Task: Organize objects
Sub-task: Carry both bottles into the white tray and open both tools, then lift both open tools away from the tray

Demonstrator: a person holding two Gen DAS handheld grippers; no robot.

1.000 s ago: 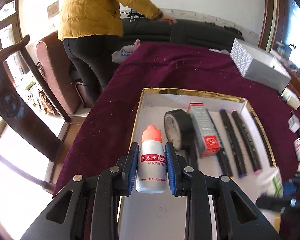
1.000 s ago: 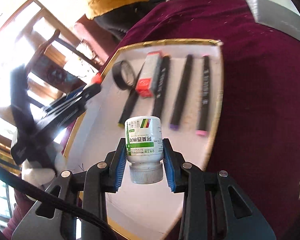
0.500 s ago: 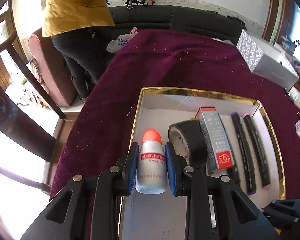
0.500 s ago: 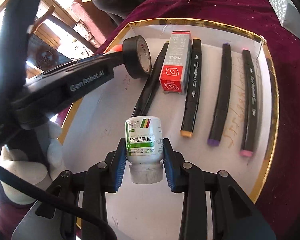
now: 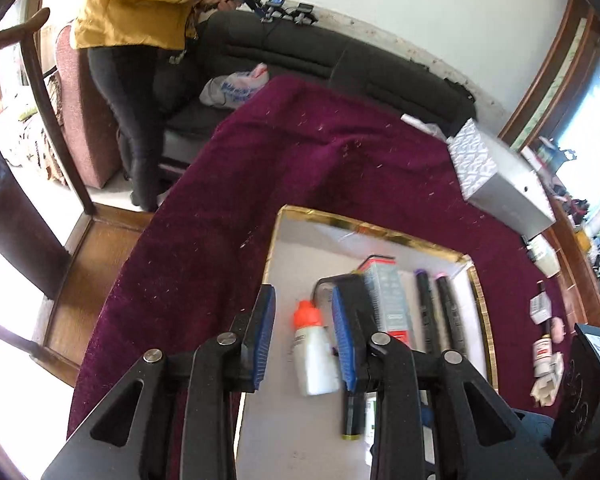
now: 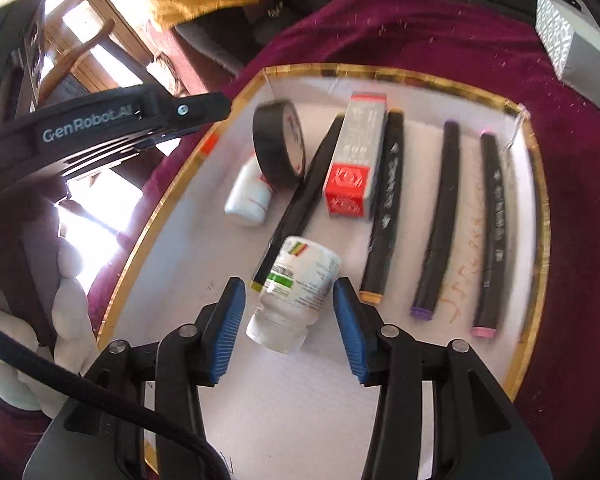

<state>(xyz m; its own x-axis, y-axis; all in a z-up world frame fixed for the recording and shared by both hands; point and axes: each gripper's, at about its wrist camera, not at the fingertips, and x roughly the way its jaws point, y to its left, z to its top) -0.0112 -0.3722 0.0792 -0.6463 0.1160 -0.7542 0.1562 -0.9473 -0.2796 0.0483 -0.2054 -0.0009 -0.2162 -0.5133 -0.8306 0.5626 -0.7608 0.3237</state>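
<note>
A white tray with a gold rim (image 5: 364, 226) (image 6: 380, 70) lies on a maroon cloth. A small white bottle with an orange cap (image 5: 312, 352) (image 6: 248, 192) rests in it beside a black tape roll (image 6: 280, 144). My left gripper (image 5: 304, 336) hovers over that bottle; its jaws are opening and the left pad stands apart from it. A white pill bottle with a green label (image 6: 296, 292) lies tilted in the tray between the pads of my right gripper (image 6: 290, 332). Those jaws are opening too, with gaps on both sides.
A red-and-grey box (image 6: 356, 160) and several black markers (image 6: 440, 220) lie side by side in the tray. A grey patterned box (image 5: 496, 176) and small items (image 5: 544, 352) sit on the cloth at right. A person in a yellow jacket (image 5: 140, 0) stands by a dark sofa; a wooden chair (image 5: 40, 120) stands at left.
Both grippers have opened and let go of their bottles. The orange-capped bottle now lies by the tape roll, and the pill bottle has tipped over. The left gripper drew back and up.
</note>
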